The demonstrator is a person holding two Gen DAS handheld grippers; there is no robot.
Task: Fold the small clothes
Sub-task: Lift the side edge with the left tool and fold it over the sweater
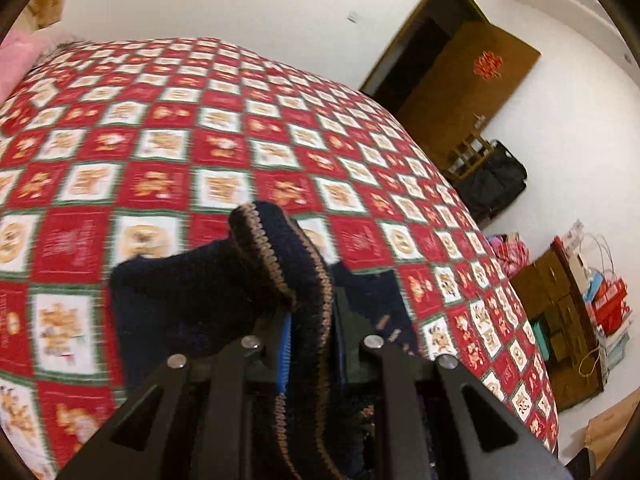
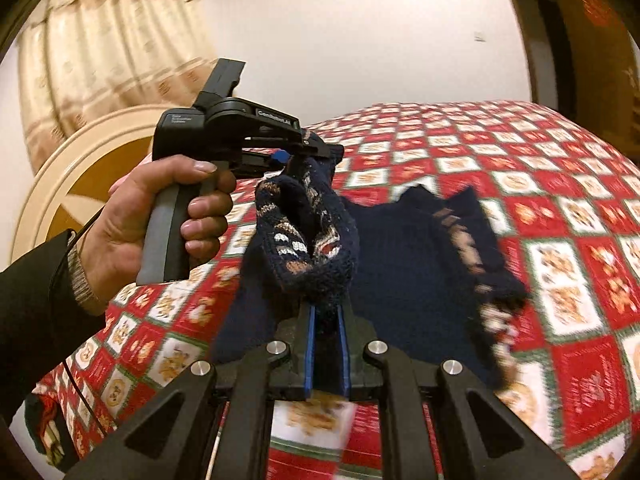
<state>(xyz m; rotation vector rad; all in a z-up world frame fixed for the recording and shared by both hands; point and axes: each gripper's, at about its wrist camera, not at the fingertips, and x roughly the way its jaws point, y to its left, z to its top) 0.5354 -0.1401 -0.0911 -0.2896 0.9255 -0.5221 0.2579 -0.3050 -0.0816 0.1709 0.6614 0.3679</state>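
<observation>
A small navy knit sweater (image 2: 416,248) with tan and white patterned bands hangs partly lifted above the red-and-white checked bedspread (image 2: 560,200). My right gripper (image 2: 326,320) is shut on a bunched edge of it. My left gripper (image 2: 294,160), held in a hand, is shut on another part of the sweater higher up to the left. In the left wrist view the left gripper (image 1: 310,320) pinches the sweater's striped hem (image 1: 276,256), and the rest of the sweater (image 1: 180,300) drapes down onto the bed.
The bedspread (image 1: 200,140) covers the whole bed. A brown door (image 1: 460,80), a dark bag (image 1: 492,180) and a cluttered wooden cabinet (image 1: 560,304) stand right of the bed. A round headboard (image 2: 80,168) and curtain (image 2: 112,40) are at the left.
</observation>
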